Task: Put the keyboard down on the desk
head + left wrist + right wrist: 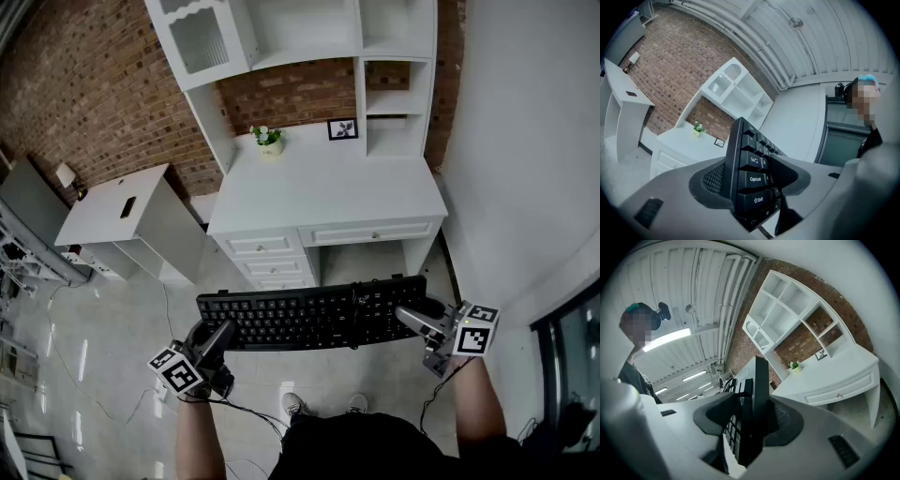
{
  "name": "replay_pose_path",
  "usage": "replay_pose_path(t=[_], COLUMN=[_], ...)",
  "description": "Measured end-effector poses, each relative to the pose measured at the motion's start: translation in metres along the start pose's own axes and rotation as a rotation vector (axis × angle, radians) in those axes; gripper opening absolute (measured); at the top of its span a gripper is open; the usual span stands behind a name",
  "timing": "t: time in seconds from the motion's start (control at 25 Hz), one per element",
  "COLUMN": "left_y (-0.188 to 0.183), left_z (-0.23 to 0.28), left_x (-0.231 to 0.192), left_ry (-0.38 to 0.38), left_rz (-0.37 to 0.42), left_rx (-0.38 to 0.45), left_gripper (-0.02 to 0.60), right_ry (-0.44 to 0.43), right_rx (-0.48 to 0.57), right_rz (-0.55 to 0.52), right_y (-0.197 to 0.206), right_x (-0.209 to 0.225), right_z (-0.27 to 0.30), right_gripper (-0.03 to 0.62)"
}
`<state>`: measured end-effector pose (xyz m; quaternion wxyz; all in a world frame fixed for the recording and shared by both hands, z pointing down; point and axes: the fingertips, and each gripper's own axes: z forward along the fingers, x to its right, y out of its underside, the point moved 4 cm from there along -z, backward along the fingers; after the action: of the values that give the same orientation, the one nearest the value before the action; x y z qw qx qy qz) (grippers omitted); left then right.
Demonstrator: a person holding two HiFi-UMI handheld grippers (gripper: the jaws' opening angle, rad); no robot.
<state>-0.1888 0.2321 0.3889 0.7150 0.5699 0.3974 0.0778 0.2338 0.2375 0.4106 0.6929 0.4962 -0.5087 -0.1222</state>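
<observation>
Head view: we hold a black full-size keyboard (pixel 314 317) level in the air over the tiled floor (pixel 122 319). It is in front of the white counter (pixel 323 192) and not touching it. The left claw (pixel 218 334) is clamped on its left end and the right claw (pixel 413 318) on its right end.

Left gripper view: both jaws press on the keyboard (pixel 752 180) end, and we read white Tab, Caps Lock and Shift legends.

Right gripper view: the jaws pinch the keyboard (pixel 752 413), which is seen edge-on with its key side facing left.
</observation>
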Motion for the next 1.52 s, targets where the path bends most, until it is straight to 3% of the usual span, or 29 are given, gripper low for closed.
replay_pose_path(t=[1.2,1.52], left_y=[-0.003,-0.008], left_z=[0.017,0.034], left_x=[0.013,-0.002], left_ry=[0.006,0.014], left_rz=[0.007,0.000], left_rx=[0.004,-0.002], left_gripper=[0.278,0.278], right_ry=[0.000,0.018], right_rx=[0.019,0.012], right_rz=[0.001,0.003], right_y=[-0.014,-0.022], right_x=[0.008,0.020], right_z=[-0.013,-0.002], right_gripper=[0.195,0.195])
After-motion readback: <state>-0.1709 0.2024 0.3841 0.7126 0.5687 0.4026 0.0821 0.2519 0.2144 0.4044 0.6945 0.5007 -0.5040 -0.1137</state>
